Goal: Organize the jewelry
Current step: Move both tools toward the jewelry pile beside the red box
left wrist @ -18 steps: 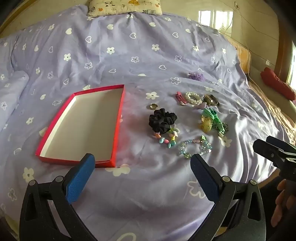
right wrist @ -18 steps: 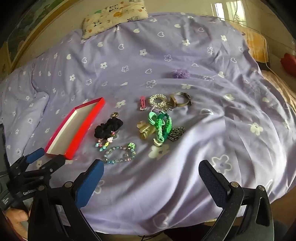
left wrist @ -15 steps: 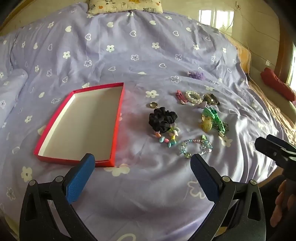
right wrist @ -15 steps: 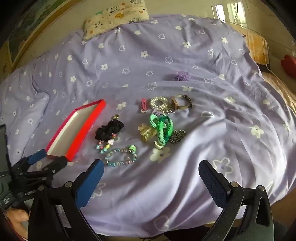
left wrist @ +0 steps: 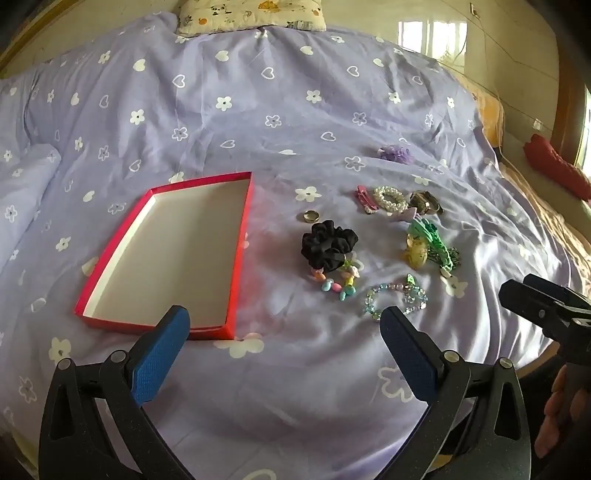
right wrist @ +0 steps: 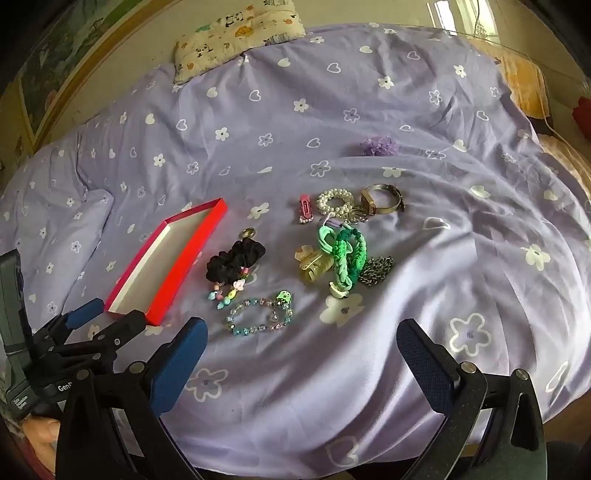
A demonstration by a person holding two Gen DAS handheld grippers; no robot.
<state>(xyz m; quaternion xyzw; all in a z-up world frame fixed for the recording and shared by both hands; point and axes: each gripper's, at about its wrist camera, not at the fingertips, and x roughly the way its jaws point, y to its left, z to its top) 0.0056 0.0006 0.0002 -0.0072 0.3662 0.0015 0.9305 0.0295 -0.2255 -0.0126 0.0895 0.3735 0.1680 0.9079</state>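
An empty red box (left wrist: pixel 122 236) (right wrist: pixel 188 254) lies on the purple bedspread at the left. To its right is a cluster of jewelry: a black scrunchie (left wrist: pixel 328 245) (right wrist: pixel 234 258), a pastel bead bracelet (left wrist: pixel 338 284), a clear blue bead bracelet (left wrist: pixel 395 299) (right wrist: pixel 258 314), a gold ring (left wrist: pixel 311 216), a pink clip (right wrist: pixel 305 208), a pearl bracelet (right wrist: pixel 334 201), a watch (right wrist: pixel 382 199), green braided bands (right wrist: pixel 343 254), a yellow claw clip (right wrist: pixel 314 266) and a dark chain (right wrist: pixel 376 269). My left gripper (left wrist: pixel 282 332) is open above the near bedspread. My right gripper (right wrist: pixel 299 347) is open, empty, short of the jewelry.
A purple scrunchie (right wrist: pixel 379 145) lies apart, farther back. A patterned pillow (right wrist: pixel 236 33) is at the head of the bed. The bed's edge runs along the right, with a red object (left wrist: pixel 554 170) beyond it. A hand (left wrist: pixel 557 413) holds the right gripper.
Both views have drifted slightly; the box and jewelry sit a little lower in the frames, so both grippers have shifted a bit. Nothing was taken hold of.
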